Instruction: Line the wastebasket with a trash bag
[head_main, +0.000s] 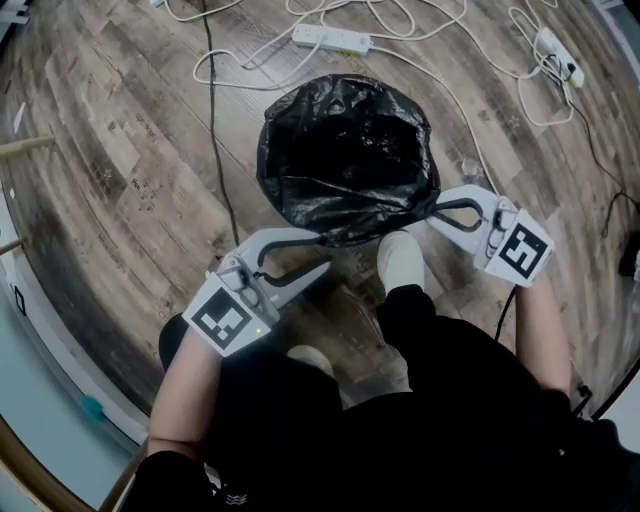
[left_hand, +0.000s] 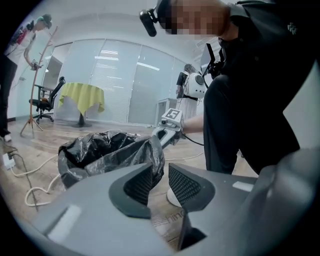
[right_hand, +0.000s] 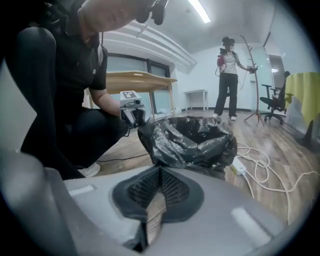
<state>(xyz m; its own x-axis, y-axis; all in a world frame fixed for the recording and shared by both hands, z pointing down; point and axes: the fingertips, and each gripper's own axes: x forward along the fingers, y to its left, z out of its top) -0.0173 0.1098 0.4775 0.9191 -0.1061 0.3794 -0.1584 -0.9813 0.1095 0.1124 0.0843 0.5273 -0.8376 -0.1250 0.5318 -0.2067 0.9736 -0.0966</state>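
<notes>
Left gripper spread and empty just beside the near rim of the trash bag, right gripper pressed together on nothing at that rim's other end, I flank the bag, already draped over the wastebasket it hides, probably to settle its edge.

Right tool closed, empty, black trash bag beyond
</notes>
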